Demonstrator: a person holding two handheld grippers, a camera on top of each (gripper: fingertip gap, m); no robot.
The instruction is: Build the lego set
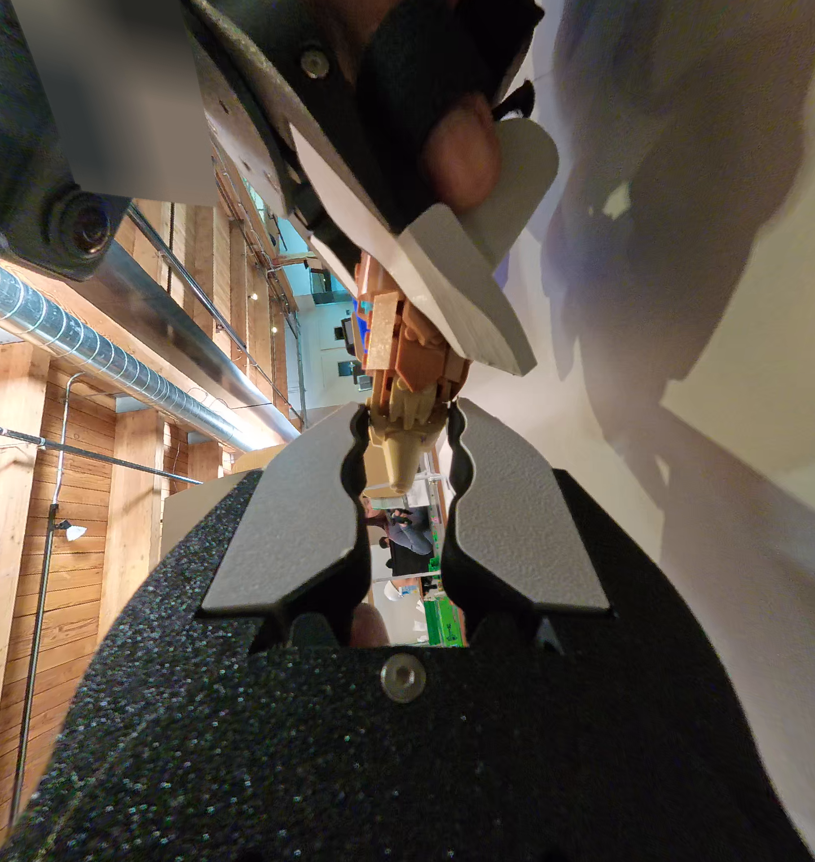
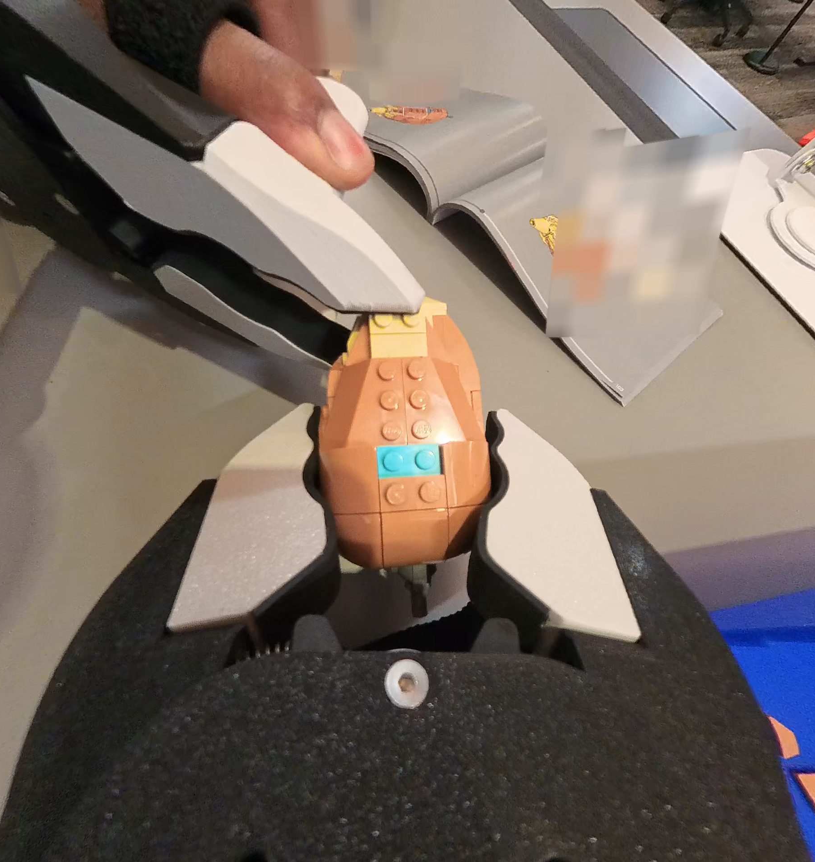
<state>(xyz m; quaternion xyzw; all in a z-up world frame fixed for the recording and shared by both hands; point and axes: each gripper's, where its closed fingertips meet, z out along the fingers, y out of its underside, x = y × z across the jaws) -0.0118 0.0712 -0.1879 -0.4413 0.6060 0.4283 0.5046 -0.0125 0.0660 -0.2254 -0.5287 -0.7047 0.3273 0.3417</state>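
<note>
Sitting clamped in the right hand-held gripper point(image 2: 403, 471): brown lego model point(image 2: 403, 466).

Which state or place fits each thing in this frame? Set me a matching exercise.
Things:
1. brown lego model
2. turquoise plate
3. instruction booklet
4. loose brown pieces

States or places:
a. lying open on the grey table
b. on the blue mat
c. set into the model's studded face
d. clamped by the right gripper, with the left gripper closed on its tan end

Pairs: 1-d, 2-c, 3-a, 4-b
</note>
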